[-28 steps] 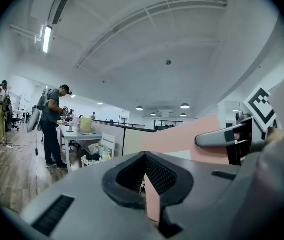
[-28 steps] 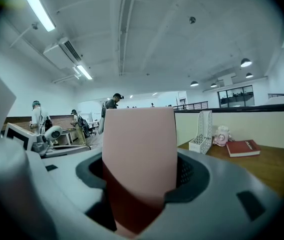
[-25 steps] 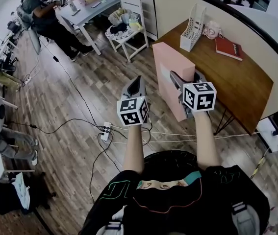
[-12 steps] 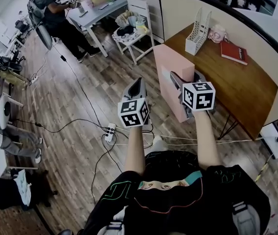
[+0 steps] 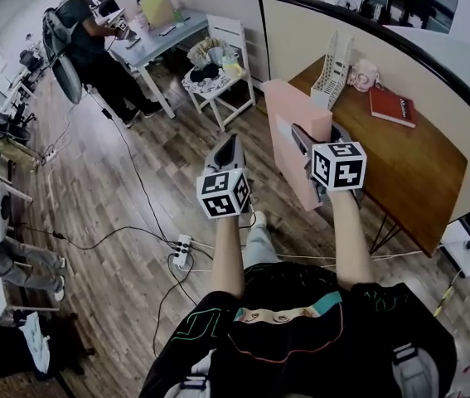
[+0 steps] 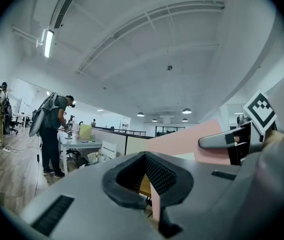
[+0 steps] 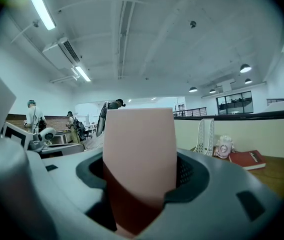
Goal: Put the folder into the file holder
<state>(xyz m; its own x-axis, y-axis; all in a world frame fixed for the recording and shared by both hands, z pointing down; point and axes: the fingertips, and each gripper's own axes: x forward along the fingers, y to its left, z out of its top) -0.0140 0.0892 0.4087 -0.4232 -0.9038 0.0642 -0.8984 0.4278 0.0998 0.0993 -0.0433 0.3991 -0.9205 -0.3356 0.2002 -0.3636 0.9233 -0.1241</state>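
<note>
Wooden desk (image 5: pixel 409 168) — file holder (image 5: pixel 334 58), red book (image 5: pixel 392 106), right gripper (image 5: pixel 316 138) clamping pink folder (image 5: pixel 288 118), left gripper (image 5: pixel 230 149) closed

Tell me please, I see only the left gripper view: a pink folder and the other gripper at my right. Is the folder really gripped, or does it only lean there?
Observer: It is gripped. In the right gripper view, the jaws of the right gripper are shut on the pink folder.
Operator: Good. Where is the file holder? I cannot find it in my view.
Observer: The white file holder stands upright at the far corner of the wooden table, by the partition and close beside a pink mug, apart from the folder.
</note>
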